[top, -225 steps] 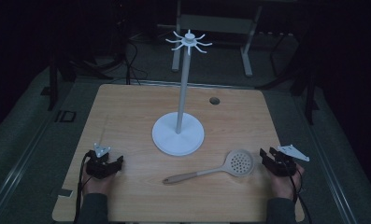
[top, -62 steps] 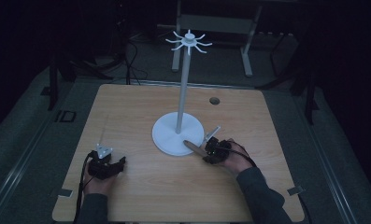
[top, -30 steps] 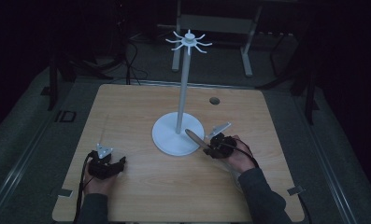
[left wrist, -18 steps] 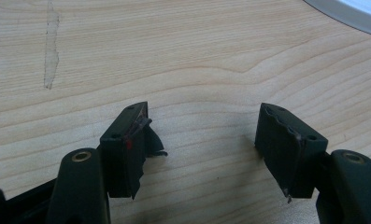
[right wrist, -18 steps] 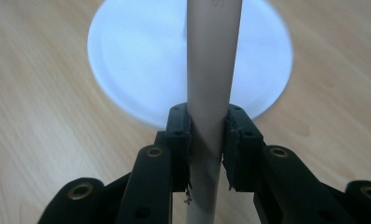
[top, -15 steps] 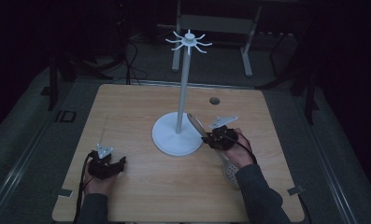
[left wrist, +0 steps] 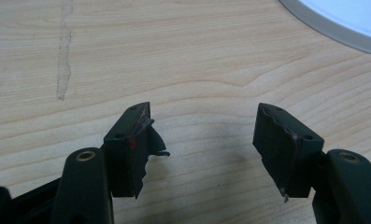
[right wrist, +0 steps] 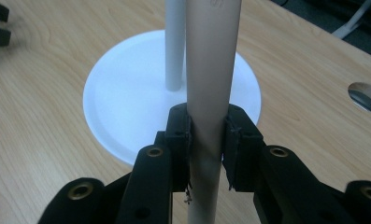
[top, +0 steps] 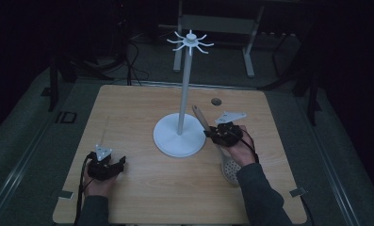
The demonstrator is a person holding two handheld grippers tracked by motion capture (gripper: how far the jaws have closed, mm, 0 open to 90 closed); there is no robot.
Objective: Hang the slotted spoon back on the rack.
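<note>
A wooden table (top: 142, 108) is seen from above, with a white rack (top: 180, 136) standing at its centre: a round base, a thin upright pole and a crown of hooks (top: 190, 41) at the top. At about 4 o'clock from the base, just beside its rim, the right gripper (top: 215, 134) is held by the right hand (top: 241, 148). Its jaws are clamped on the wooden handle of a slotted spoon (top: 216, 142); in the right gripper view the handle (right wrist: 211, 93) is pinched between the two pads, with the pole rising just behind it. In the high view the handle's free end is pointed toward 11 o'clock, up beside the pole, while the perforated head (top: 230, 168) is hung low toward 5 o'clock, beneath the hand. At 8 o'clock from the base, well apart from it, the left gripper (top: 118, 162) is held by the left hand (top: 97, 183) near the table's near edge. Its jaws are spread apart over bare wood, nothing being held between them. A small round hole (top: 216, 101) is seen in the table at 1 o'clock from the base.
</note>
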